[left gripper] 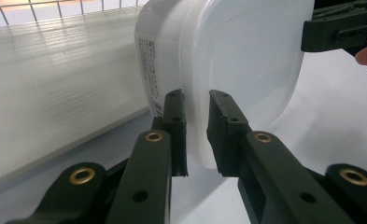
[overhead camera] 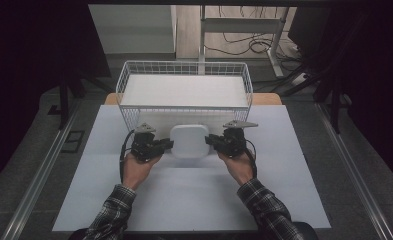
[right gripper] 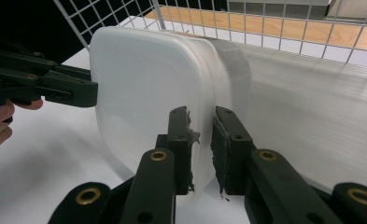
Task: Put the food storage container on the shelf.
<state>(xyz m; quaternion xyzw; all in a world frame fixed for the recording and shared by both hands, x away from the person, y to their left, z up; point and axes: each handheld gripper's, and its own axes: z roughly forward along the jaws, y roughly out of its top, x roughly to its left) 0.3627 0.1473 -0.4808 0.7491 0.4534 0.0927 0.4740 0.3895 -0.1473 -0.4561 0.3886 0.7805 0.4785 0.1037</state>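
White sheeting [overhead camera: 194, 195] covers the table. On it, just before the wire basket [overhead camera: 184, 95], a white plastic container [overhead camera: 189, 141] is held: the left gripper [overhead camera: 168, 145] pinches its left rim, the right gripper [overhead camera: 210, 139] its right. Beyond the basket, cables [overhead camera: 244, 45] trail over wooden floor.
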